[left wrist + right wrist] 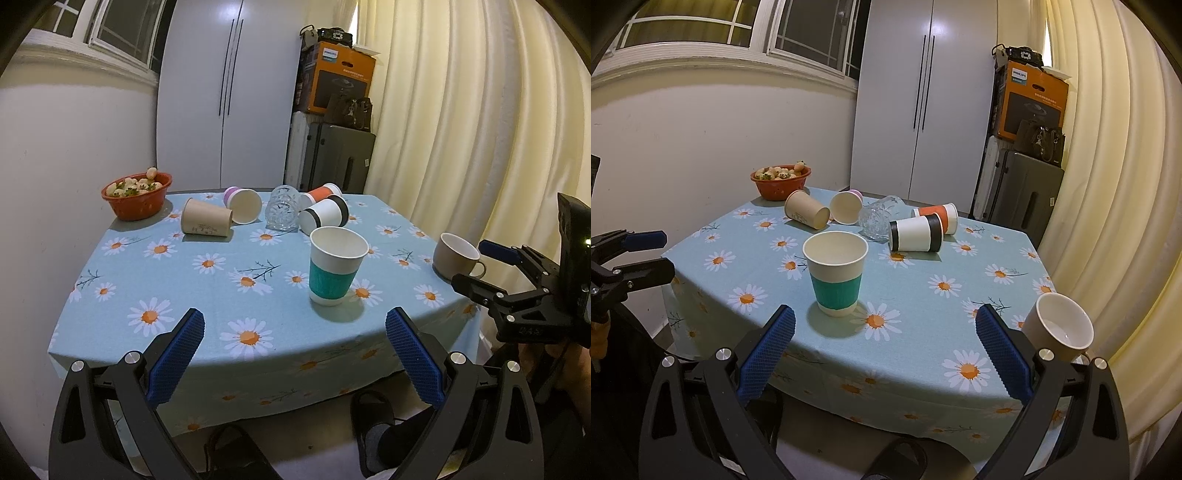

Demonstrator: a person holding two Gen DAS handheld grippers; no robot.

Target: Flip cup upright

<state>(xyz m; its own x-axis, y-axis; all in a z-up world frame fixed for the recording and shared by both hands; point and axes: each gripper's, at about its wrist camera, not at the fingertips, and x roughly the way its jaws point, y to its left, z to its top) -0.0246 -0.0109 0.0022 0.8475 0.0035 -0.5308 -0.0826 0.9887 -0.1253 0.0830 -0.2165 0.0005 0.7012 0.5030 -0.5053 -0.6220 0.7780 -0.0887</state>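
The cup with the teal band (338, 266) is seen standing upright, mouth up, on the near part of the tabletop (207, 295), just ahead of both hand-held grippers and touched by neither. The left hand-held gripper (294, 354) is held wide open with nothing between its blue pads (177, 354), hanging over the near edge of the daisy-print cloth; the cup lies ahead and slightly to its right. The right hand-held gripper (885, 352) is likewise spread open and empty, with the same cup (835, 272) ahead and slightly to its left. In the left wrist view the right hand-held gripper is also seen from the side at the right border, beside a beige mug (458, 256) that stands upright near the right edge of the tabletop; in the right wrist view this mug (1060, 326) is found just beside the right pad (1003, 350), whether touching cannot be told.

Farther back, a row of vessels is laid on its side across the far part of the tabletop: a plain brown paper cup (207, 222), a white cup with a lilac base (243, 205), a cut-glass tumbler (282, 213), a white cup with black bands (325, 216) and, behind it, a cup with an orange band (321, 194). At the far left corner a red bowl (137, 201) filled with pale strawberries is placed. Behind the tabletop a white cupboard (225, 92), a grey suitcase (338, 158) with an orange box (341, 81) on top, and cream curtains (480, 110) are visible
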